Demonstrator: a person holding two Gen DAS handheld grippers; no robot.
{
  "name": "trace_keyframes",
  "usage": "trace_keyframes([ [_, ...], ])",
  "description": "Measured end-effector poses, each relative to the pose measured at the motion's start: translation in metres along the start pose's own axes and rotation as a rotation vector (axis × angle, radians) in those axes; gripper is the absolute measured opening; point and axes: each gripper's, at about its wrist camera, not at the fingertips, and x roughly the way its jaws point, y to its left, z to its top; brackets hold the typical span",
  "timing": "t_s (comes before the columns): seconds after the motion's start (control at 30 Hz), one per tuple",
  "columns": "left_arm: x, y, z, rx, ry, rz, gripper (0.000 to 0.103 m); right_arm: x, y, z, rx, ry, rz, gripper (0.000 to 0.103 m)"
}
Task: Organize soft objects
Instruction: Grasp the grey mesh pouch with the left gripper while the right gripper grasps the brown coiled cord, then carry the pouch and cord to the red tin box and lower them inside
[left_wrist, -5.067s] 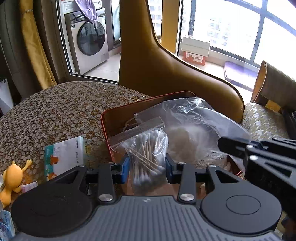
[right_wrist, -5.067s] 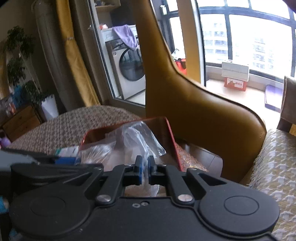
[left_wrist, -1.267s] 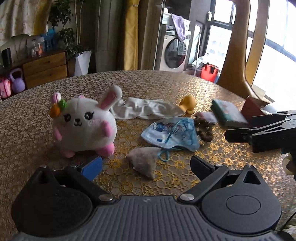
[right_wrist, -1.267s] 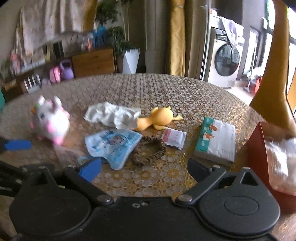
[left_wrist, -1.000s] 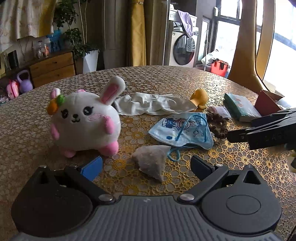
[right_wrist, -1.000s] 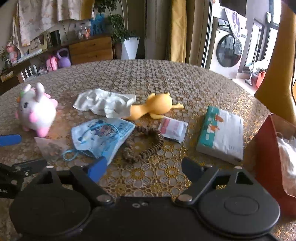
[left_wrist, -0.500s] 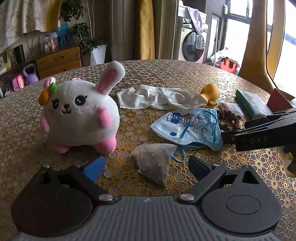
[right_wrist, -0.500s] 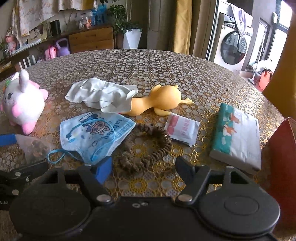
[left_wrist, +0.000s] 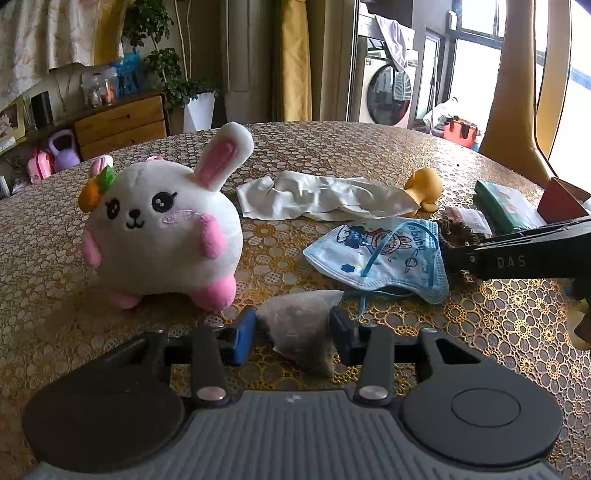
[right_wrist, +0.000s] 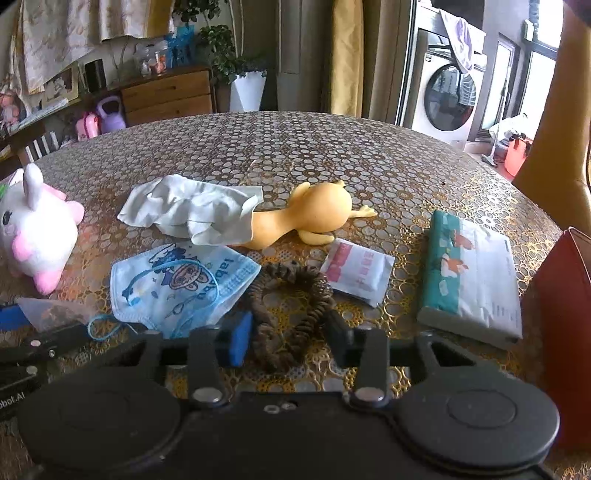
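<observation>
Nearest in the left wrist view: left tongs (left_wrist: 291, 338) set on either side of a small translucent pyramid sachet (left_wrist: 299, 332) with dark filling, both pads at its sides, apparently touching; whether pressed tight cannot be told. Sachet resting on the gold-patterned tabletop (left_wrist: 498, 332), near its front edge. Just beyond to the left, a round white plush bunny (left_wrist: 159, 225) with pink feet and ear. To the right, a blue printed face mask (left_wrist: 384, 254), its ear loop trailing toward the sachet.

In the right wrist view: right tongs (right_wrist: 288, 338) parted, straddling the near loop of a brown coiled hair tie (right_wrist: 291, 306), pads beside it with gaps on both sides. Hair tie lying flat, touching the mask's edge on its left and just beside a small pink-and-white packet (right_wrist: 356, 273) on its right.

Farther back, a crumpled white cloth (right_wrist: 192, 212) draped over the neck of a yellow rubber duck toy (right_wrist: 317, 218). Toward the right edge of the tabletop, a teal-and-white tissue pack (right_wrist: 469, 273). At the far right edge, a red box (right_wrist: 565, 295), seen only by its wall; contents out of sight.
</observation>
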Motion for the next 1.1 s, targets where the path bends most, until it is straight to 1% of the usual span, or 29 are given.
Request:
trace_keyframes([
  [0.07, -0.001, 0.003, 0.000, -0.013, 0.000, -0.007, 0.033, -0.001, 0.000, -0.001, -0.001, -0.004, -0.008, 0.027],
  [0.1, -0.002, 0.005, 0.001, -0.023, -0.001, -0.013, 0.032, -0.002, -0.001, -0.001, 0.002, -0.005, -0.004, 0.023],
  [0.2, -0.003, 0.008, 0.002, -0.029, -0.005, -0.023, 0.026, -0.005, -0.003, -0.004, 0.015, -0.014, -0.014, 0.018],
  [0.23, -0.003, 0.008, 0.002, -0.028, -0.002, -0.025, 0.021, -0.007, -0.003, -0.005, 0.018, -0.015, -0.013, 0.017],
  [0.27, -0.003, 0.009, 0.002, -0.030, -0.001, -0.026, 0.019, -0.008, -0.004, -0.005, 0.020, -0.016, -0.010, 0.017],
  [0.5, -0.014, 0.011, 0.003, -0.034, -0.013, -0.032, 0.018, -0.034, -0.004, -0.010, 0.037, -0.068, 0.000, 0.014],
  [0.67, -0.027, 0.011, 0.006, -0.042, -0.012, -0.046, 0.018, -0.064, -0.008, -0.014, 0.055, -0.111, 0.033, 0.014],
  [0.87, -0.051, 0.002, 0.013, -0.028, -0.023, -0.076, 0.018, -0.107, -0.014, -0.020, 0.061, -0.163, 0.074, 0.014],
  [1.1, -0.089, -0.020, 0.025, 0.024, -0.052, -0.125, 0.018, -0.157, -0.025, -0.028, 0.078, -0.218, 0.086, 0.014],
])
